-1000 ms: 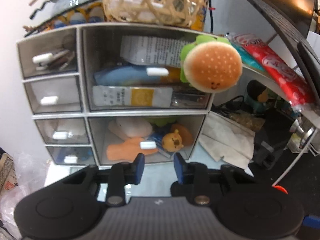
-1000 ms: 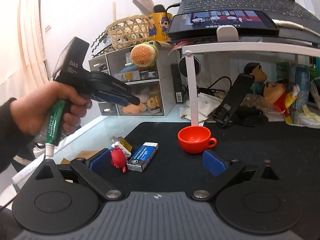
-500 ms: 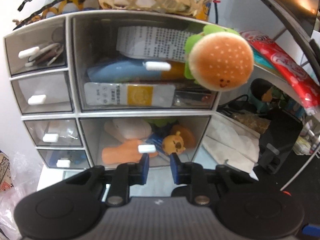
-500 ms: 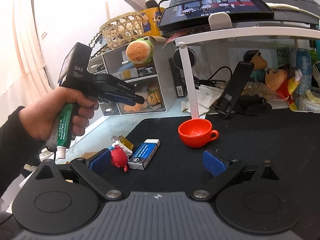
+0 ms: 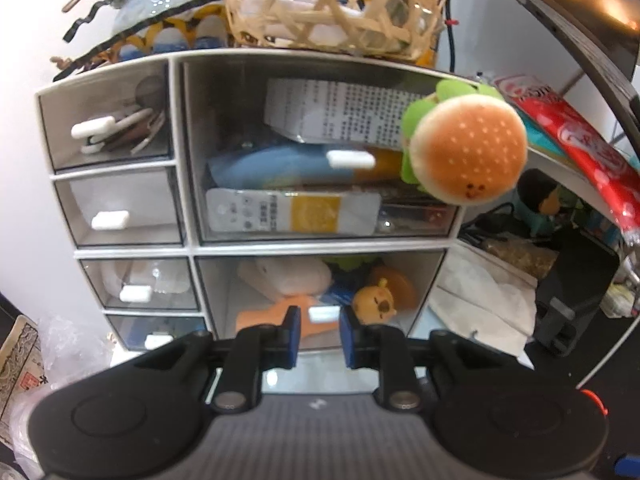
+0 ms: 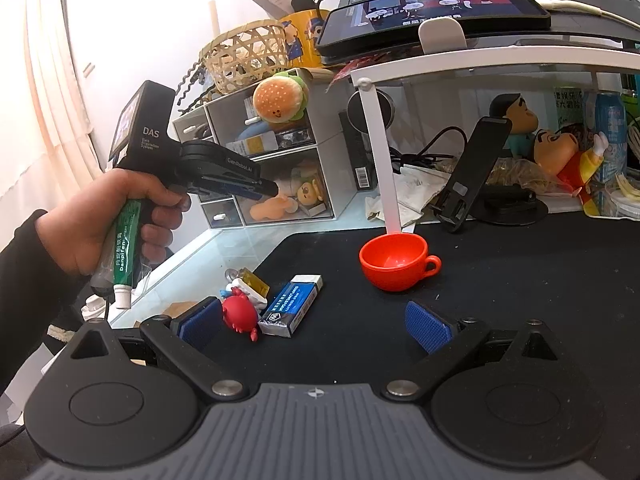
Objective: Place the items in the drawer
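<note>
- A white wall rises far beyond the fingers, brightly lit.
- A pale curtain hangs at far left.
- The surface ahead is covered in black.
- A white shelf spans overhead on a white post.

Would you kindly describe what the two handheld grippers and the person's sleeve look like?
Both are black with blue ribbed fingertip pads and a grey ridged centre plate. The left gripper has a pistol-style body printed "DAS" and "GenRobot.AI", with a small rear screen. The sleeve is black.

Worktop, black-matted: held red cup, blue eraser, red crab toy, drawer unit.
</note>
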